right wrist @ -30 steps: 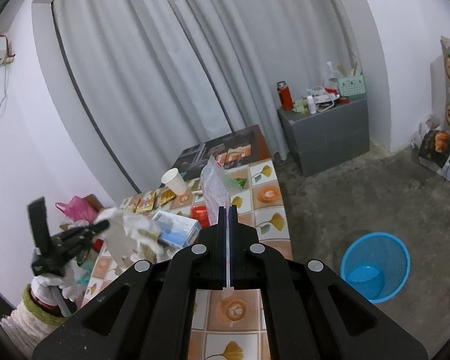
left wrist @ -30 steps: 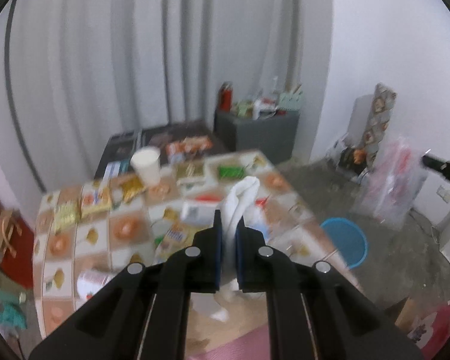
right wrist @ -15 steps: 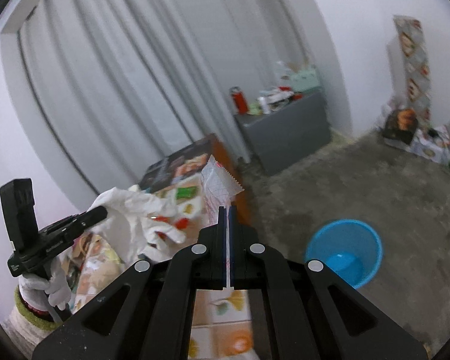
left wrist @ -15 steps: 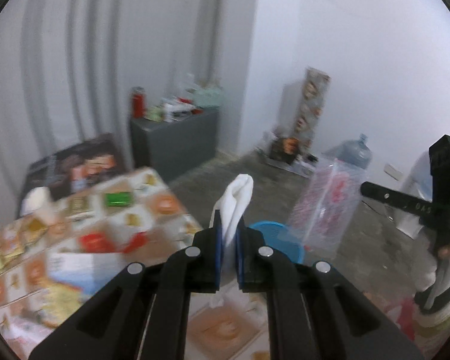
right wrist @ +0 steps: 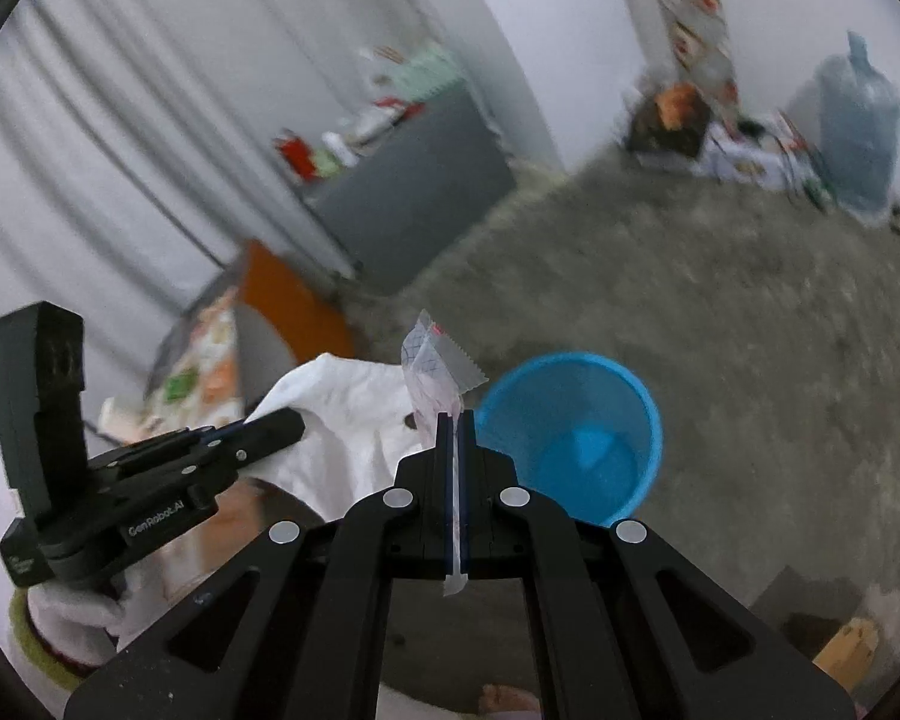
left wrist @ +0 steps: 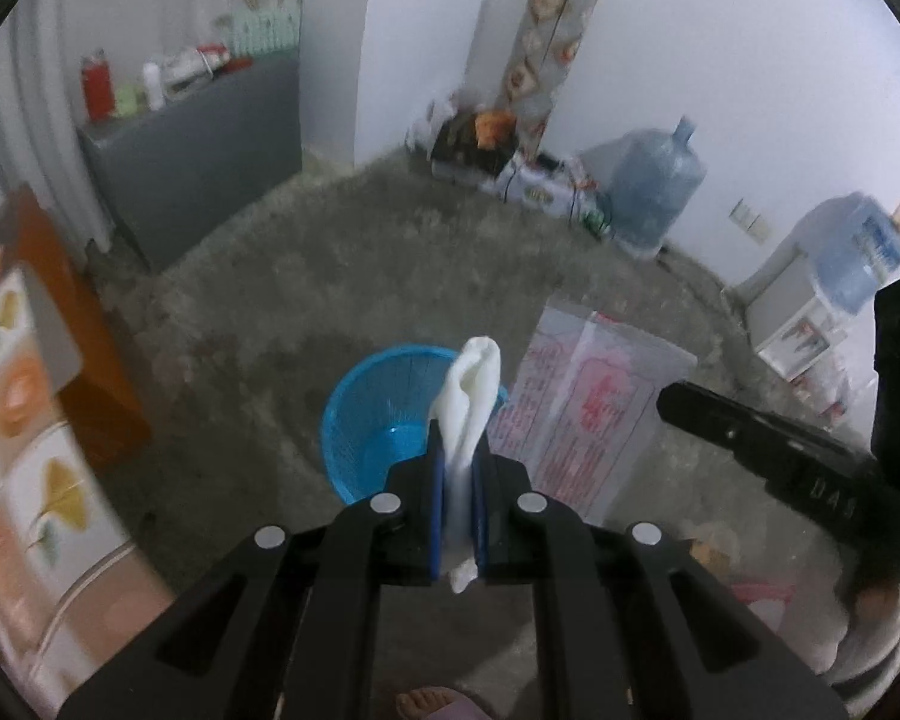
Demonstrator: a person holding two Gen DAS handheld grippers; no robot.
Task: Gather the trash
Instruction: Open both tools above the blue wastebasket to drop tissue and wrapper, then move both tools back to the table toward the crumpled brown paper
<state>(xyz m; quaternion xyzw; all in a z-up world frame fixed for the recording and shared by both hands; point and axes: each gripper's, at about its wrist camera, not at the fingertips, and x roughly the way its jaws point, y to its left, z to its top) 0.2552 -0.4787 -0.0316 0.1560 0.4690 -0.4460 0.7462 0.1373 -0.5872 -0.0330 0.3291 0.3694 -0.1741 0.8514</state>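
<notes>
My left gripper (left wrist: 456, 450) is shut on a crumpled white tissue (left wrist: 471, 390) that sticks up between its pads, just above and in front of the blue waste basket (left wrist: 384, 420) on the floor. My right gripper (right wrist: 455, 426) is shut on a thin clear plastic wrapper with red print (right wrist: 435, 363), held to the left of the same blue waste basket (right wrist: 576, 432). In the left wrist view the wrapper (left wrist: 582, 402) hangs flat to the right of the tissue. The right wrist view shows the left gripper (right wrist: 282, 423) with the white tissue (right wrist: 342, 414) at the left.
A tiled table (left wrist: 24, 420) stands at the left edge. A grey cabinet (left wrist: 192, 132) with bottles is at the back. Water jugs (left wrist: 657, 180) and boxes line the far wall. A bare foot (left wrist: 432, 705) shows at the bottom on the concrete floor.
Both grippers swung away from the table to the right and sank toward the blue basket, each keeping its hold. The basket is now close under them.
</notes>
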